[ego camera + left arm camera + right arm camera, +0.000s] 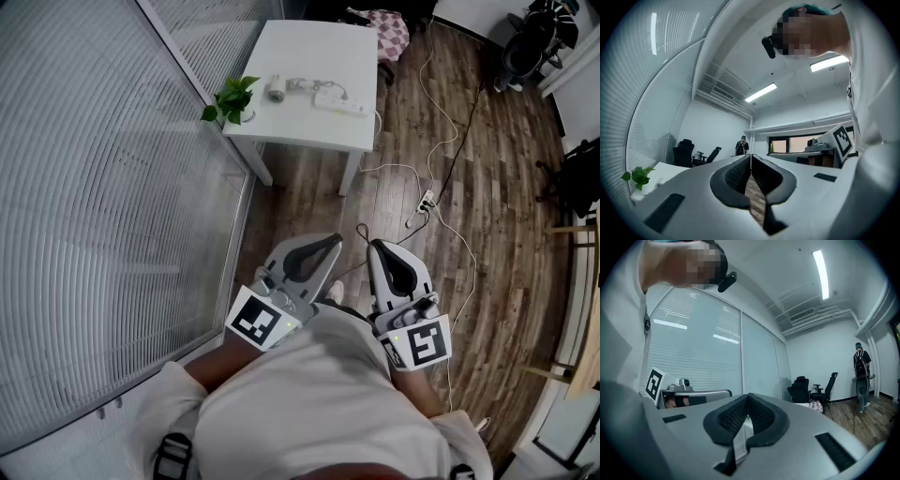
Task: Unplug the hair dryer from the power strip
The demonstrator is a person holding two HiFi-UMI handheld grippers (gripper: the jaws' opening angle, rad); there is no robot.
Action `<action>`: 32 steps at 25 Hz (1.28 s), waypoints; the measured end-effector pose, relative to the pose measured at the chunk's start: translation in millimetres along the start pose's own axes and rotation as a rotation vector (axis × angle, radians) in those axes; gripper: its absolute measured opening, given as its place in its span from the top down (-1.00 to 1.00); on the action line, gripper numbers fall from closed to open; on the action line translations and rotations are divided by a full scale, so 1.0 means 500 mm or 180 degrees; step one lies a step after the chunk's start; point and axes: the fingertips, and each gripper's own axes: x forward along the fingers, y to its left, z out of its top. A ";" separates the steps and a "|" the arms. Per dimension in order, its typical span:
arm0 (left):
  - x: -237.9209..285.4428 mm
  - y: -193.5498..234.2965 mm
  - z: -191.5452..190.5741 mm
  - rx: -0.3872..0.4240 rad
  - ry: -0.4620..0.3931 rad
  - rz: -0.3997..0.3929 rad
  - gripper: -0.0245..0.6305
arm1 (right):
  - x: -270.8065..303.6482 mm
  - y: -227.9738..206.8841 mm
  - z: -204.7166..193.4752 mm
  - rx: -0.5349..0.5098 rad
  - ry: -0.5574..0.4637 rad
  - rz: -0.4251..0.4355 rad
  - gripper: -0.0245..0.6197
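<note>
A small white hair dryer (277, 88) lies on the white table (319, 47) far ahead, its cord running to the white power strip (339, 101) beside it on the right. Both grippers are held close to my body, well short of the table. My left gripper (335, 241) is shut, its tips touching with nothing between them (751, 157). My right gripper (375, 246) is also shut and empty (748, 397). The two point forward side by side, roughly level.
A potted green plant (232, 98) stands at the table's near left corner. A glass wall with blinds (103, 187) runs along the left. A second power strip (424, 202) and loose cables lie on the wood floor. Office chairs (530, 42) and a person (860, 364) are at the far end.
</note>
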 end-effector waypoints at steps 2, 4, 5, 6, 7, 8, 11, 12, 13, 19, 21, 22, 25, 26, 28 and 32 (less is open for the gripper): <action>0.005 -0.001 0.000 -0.0010 -0.0006 0.0005 0.82 | 0.000 -0.005 0.000 0.0001 0.0000 0.0004 0.83; 0.010 -0.003 -0.001 -0.0010 -0.0010 0.0009 0.82 | -0.001 -0.010 -0.001 0.0001 -0.0002 0.0009 0.83; 0.012 -0.005 -0.001 -0.0008 -0.0009 0.0010 0.82 | -0.003 -0.012 -0.001 0.0002 -0.0005 0.0010 0.83; 0.015 -0.008 -0.002 -0.0006 -0.0007 0.0010 0.82 | -0.005 -0.015 -0.001 0.0004 -0.0012 0.0011 0.82; 0.017 -0.011 -0.003 -0.0001 -0.0003 0.0011 0.82 | -0.008 -0.018 0.000 0.0008 -0.0023 0.0015 0.83; 0.020 -0.014 -0.004 0.0005 0.0001 0.0013 0.82 | -0.011 -0.020 0.002 0.0014 -0.0040 0.0025 0.83; 0.032 -0.022 -0.007 0.0022 0.0000 0.0024 0.82 | -0.018 -0.028 0.007 0.0042 -0.0105 0.0069 0.82; 0.037 -0.024 -0.007 0.0026 -0.0002 0.0026 0.82 | -0.020 -0.034 0.009 0.0046 -0.0116 0.0070 0.82; 0.044 -0.027 -0.008 0.0030 -0.0002 0.0028 0.82 | -0.022 -0.041 0.010 0.0049 -0.0121 0.0064 0.82; 0.075 -0.043 -0.017 0.0058 0.0009 0.0055 0.82 | -0.041 -0.079 0.009 0.0067 -0.0127 0.0066 0.82; 0.086 -0.051 -0.025 0.0067 0.0004 0.0061 0.82 | -0.049 -0.087 0.003 0.0018 -0.0102 0.0089 0.82; 0.092 -0.057 -0.029 0.0070 -0.0001 0.0062 0.82 | -0.056 -0.091 0.000 -0.0001 -0.0097 0.0093 0.82; 0.105 -0.079 -0.037 0.0052 -0.0007 0.0084 0.82 | -0.075 -0.105 -0.001 0.0006 -0.0118 0.0106 0.82; 0.107 -0.083 -0.038 0.0040 -0.0005 0.0099 0.82 | -0.077 -0.108 -0.001 0.0022 -0.0122 0.0111 0.82; 0.108 -0.087 -0.039 0.0034 0.0011 0.0125 0.82 | -0.081 -0.112 -0.001 0.0058 -0.0129 0.0124 0.82; 0.115 -0.084 -0.044 0.0057 0.0042 0.0171 0.82 | -0.082 -0.123 -0.003 0.0072 -0.0137 0.0161 0.82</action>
